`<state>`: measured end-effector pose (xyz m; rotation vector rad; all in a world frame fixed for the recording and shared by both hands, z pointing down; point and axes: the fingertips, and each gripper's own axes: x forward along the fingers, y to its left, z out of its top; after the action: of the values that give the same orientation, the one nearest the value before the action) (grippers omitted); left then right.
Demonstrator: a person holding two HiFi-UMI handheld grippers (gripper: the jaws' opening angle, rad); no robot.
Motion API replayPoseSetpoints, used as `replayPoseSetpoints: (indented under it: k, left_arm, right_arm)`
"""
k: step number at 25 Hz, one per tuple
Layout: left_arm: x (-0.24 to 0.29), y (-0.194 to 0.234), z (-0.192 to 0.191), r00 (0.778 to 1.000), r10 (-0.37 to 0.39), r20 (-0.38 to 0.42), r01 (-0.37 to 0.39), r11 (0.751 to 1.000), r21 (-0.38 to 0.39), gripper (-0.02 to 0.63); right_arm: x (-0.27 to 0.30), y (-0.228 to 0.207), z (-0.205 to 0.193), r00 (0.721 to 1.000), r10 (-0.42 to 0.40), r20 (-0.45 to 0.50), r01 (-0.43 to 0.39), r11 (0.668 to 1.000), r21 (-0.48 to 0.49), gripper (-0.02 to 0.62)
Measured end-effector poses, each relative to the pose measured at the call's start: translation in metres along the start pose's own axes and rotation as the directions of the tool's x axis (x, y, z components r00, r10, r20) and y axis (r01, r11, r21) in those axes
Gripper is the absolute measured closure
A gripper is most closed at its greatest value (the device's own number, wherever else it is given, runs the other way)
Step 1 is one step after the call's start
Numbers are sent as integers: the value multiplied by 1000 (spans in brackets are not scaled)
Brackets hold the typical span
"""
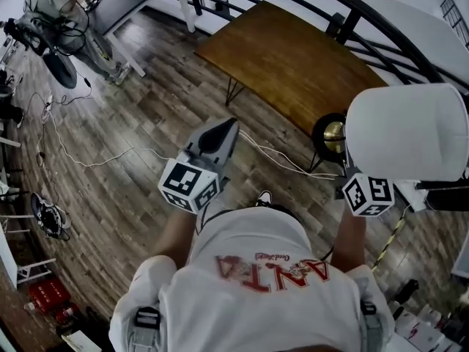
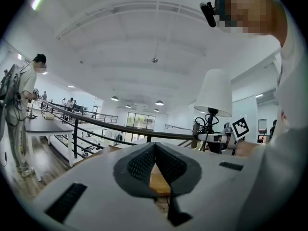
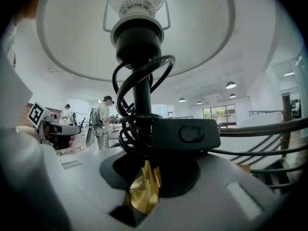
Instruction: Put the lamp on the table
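Note:
The lamp has a white drum shade [image 1: 407,130] and a brass base [image 1: 333,134], and it hangs in the air at the right, off the near right corner of the brown wooden table [image 1: 286,53]. My right gripper [image 3: 144,177] is shut on the lamp's brass lower part [image 3: 143,190], under the black stem [image 3: 139,88] and the coiled black cord with its switch [image 3: 190,134]. My left gripper [image 1: 222,129] is shut and holds nothing, pointing toward the table. From the left gripper view the lamp [image 2: 216,93] shows to the right.
A curved black railing [image 1: 381,13] runs behind the table. White cables [image 1: 88,160] trail over the wooden floor. Another person [image 1: 62,9] stands by equipment at the far left. Boxes and red items [image 1: 47,295] lie at the lower left.

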<state>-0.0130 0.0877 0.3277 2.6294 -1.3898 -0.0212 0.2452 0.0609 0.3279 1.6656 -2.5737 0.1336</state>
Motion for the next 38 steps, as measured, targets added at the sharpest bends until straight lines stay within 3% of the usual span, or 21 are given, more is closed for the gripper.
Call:
replayPoseSetpoints:
  k: [5, 11, 16, 25, 33, 38]
  left_arm:
    - [42, -2, -4, 999, 35, -19, -35, 999, 3, 597]
    - [90, 29, -8, 997, 69, -38, -69, 998, 6, 597]
    - [102, 16, -9, 997, 61, -43, -61, 998, 18, 597]
    - [147, 43, -4, 1000, 16, -25, -16, 1000, 5, 597]
    - [204, 92, 5, 998, -57, -36, 57, 998, -4, 597]
    - [242, 154, 22, 994, -95, -60, 94, 995, -15, 597]
  right_arm:
    - [26, -38, -7, 999, 28, -17, -28, 1000, 5, 509]
    - [80, -68, -16, 998, 53, -30, -52, 998, 27, 509]
    - [78, -81, -18, 998, 56, -24, -55, 998, 32, 509]
    - [109, -96, -19, 999, 25, -40, -25, 1000, 8, 511]
    - [169, -105, -12, 999, -24, -47, 24, 1000, 6, 511]
    - [235, -103, 3, 997, -61, -47, 62, 998, 25, 511]
